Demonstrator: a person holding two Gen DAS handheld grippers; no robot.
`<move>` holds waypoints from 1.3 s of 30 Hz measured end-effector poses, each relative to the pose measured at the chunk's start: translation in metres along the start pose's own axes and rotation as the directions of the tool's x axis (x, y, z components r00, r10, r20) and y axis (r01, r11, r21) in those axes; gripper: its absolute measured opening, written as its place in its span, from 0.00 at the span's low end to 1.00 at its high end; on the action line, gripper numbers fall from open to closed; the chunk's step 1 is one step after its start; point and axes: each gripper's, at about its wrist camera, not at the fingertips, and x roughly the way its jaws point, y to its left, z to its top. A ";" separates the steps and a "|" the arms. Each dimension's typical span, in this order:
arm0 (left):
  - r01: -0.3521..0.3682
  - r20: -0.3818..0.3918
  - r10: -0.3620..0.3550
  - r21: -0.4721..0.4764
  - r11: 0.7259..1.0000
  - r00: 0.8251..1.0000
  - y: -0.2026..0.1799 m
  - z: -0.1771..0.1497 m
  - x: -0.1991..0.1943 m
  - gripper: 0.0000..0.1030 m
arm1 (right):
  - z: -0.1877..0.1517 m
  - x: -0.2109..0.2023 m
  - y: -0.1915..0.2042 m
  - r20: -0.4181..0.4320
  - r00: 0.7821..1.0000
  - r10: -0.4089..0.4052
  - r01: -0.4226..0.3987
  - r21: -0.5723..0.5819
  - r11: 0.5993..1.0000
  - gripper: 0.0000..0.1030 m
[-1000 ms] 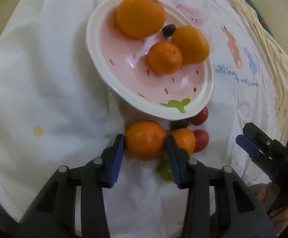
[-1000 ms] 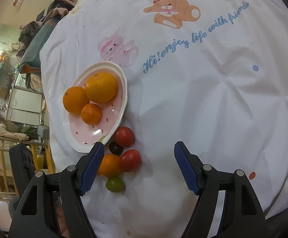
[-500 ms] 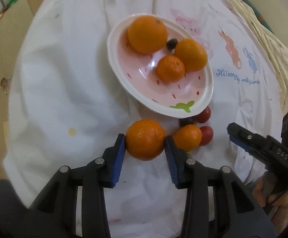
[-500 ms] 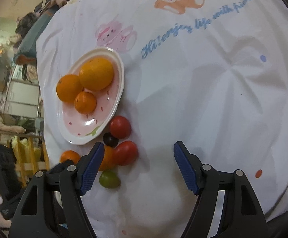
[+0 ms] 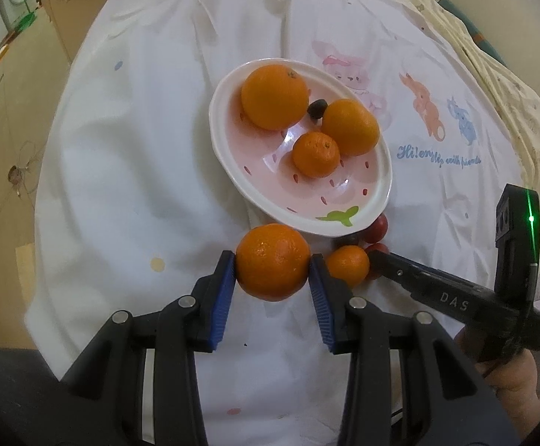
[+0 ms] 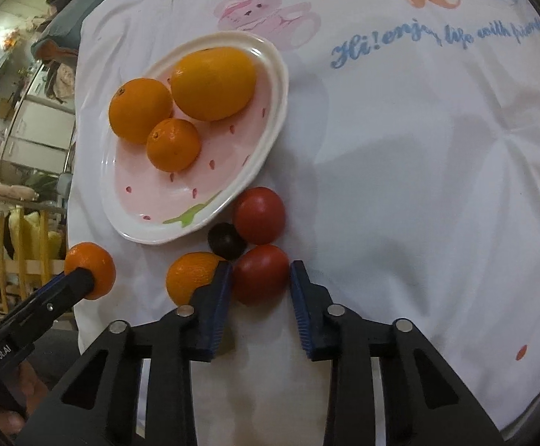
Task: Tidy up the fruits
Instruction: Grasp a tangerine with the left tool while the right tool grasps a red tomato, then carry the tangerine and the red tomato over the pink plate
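My left gripper (image 5: 273, 273) is shut on an orange (image 5: 273, 261) and holds it above the cloth, just short of the pink oval plate (image 5: 378, 200). The plate holds three oranges (image 5: 274, 96) and a small dark fruit (image 5: 317, 107). In the right wrist view my right gripper (image 6: 257, 278) is open around a red tomato (image 6: 260, 273), its left pad touching it. Beside it lie a small orange (image 6: 190, 277), a dark plum (image 6: 226, 239) and a second tomato (image 6: 259, 215). The held orange shows at the left (image 6: 90, 269).
A white cloth (image 6: 418, 186) with cartoon prints covers the round table. Its edge falls away at the left (image 5: 47, 186) and near me. Room clutter and a wooden rail (image 6: 17, 260) lie beyond the table on the left.
My left gripper has lifted the orange off the cloth and drawn back. My right gripper has moved down and left to the fruit pile and narrowed around the near tomato.
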 end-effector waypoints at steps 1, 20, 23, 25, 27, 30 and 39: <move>0.005 -0.004 -0.005 -0.005 1.000 1.000 0.000 -0.001 0.000 0.35 | 0.000 -0.001 0.001 0.003 1.000 -0.001 0.001 -0.010 1.000 0.32; -0.073 0.076 0.074 -0.025 0.997 0.994 0.012 0.003 -0.004 0.34 | -0.001 -0.050 -0.006 0.153 0.983 0.105 -0.112 0.039 0.993 0.31; -0.074 0.094 0.075 -0.016 0.997 0.993 0.010 0.009 -0.009 0.34 | 0.004 -0.061 -0.003 0.195 0.971 0.137 -0.144 0.023 0.989 0.31; -0.067 0.073 0.067 0.002 0.998 0.995 0.006 0.018 -0.011 0.34 | 0.012 -0.070 0.003 0.204 0.966 0.162 -0.173 0.035 0.984 0.31; -0.054 0.063 0.053 0.014 0.998 0.997 0.003 0.032 -0.017 0.34 | 0.022 -0.085 0.011 0.237 0.954 0.187 -0.194 0.008 0.981 0.31; -0.074 0.068 0.069 0.076 0.994 0.995 -0.007 0.051 -0.019 0.35 | 0.037 -0.097 0.024 0.284 0.939 0.196 -0.190 -0.046 0.981 0.31; -0.045 -0.023 0.048 0.095 0.994 0.999 -0.012 0.076 0.018 0.35 | 0.077 -0.072 0.044 0.243 0.953 0.183 -0.166 -0.086 0.982 0.32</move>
